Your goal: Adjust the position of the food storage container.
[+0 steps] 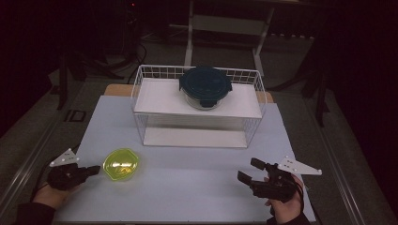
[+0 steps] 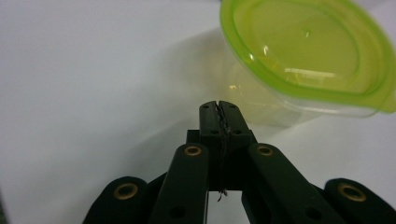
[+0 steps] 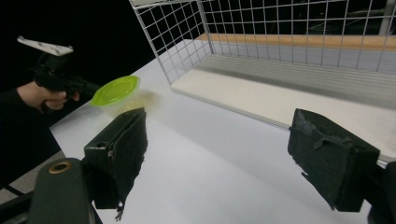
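The left gripper (image 1: 96,169), jaws pressed together, points at the clear, green-lidded plastic container (image 1: 121,164) just ahead. The right gripper (image 1: 250,171) hovers with jaws spread wide.

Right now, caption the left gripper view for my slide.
Shut left tongs point at the green-lidded container on the white table.

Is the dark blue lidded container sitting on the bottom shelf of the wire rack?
No, the container sits on the rack's top shelf.

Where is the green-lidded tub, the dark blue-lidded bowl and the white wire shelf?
green-lidded tub (image 1: 121,164): high view, middle of its yellow-green lid.
dark blue-lidded bowl (image 1: 205,83): high view, middle of its dark lid.
white wire shelf (image 1: 155,97): high view, bare part of its upper board.
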Motion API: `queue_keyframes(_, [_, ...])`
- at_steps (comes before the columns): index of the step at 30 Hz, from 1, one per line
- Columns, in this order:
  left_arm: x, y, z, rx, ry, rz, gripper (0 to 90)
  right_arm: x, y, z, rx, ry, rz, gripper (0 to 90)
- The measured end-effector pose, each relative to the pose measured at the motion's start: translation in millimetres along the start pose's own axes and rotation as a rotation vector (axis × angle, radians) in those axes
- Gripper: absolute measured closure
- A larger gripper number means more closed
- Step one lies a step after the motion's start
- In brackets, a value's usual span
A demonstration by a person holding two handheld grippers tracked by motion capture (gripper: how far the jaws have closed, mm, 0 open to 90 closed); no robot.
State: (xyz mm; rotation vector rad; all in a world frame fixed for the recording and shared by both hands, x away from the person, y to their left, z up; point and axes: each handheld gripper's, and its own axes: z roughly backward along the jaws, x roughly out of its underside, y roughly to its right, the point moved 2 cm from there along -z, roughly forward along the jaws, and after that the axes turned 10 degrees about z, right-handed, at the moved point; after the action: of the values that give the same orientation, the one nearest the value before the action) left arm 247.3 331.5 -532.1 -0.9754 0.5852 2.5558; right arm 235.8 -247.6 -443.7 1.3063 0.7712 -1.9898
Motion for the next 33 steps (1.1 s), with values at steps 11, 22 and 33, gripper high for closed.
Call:
queue_keyframes(11, [-5.4, 13.2, -26.8, 0.061, -0.043, -0.063, 88.7, 0.4, 0.8, 0.4, -0.001, -0.001, -0.006, 19.3])
queue_keyframes(22, [-7.6, 43.2, -43.2, 0.134, -0.070, -0.116, 88.7, 0.9, 1.2, 1.2, -0.001, -0.002, -0.011, 19.3])
queue_keyframes(33, [-19.7, 34.5, -47.2, 0.106, -0.048, -0.117, 88.7, 1.9, 2.1, 3.2, -0.002, -0.003, -0.013, 19.3])
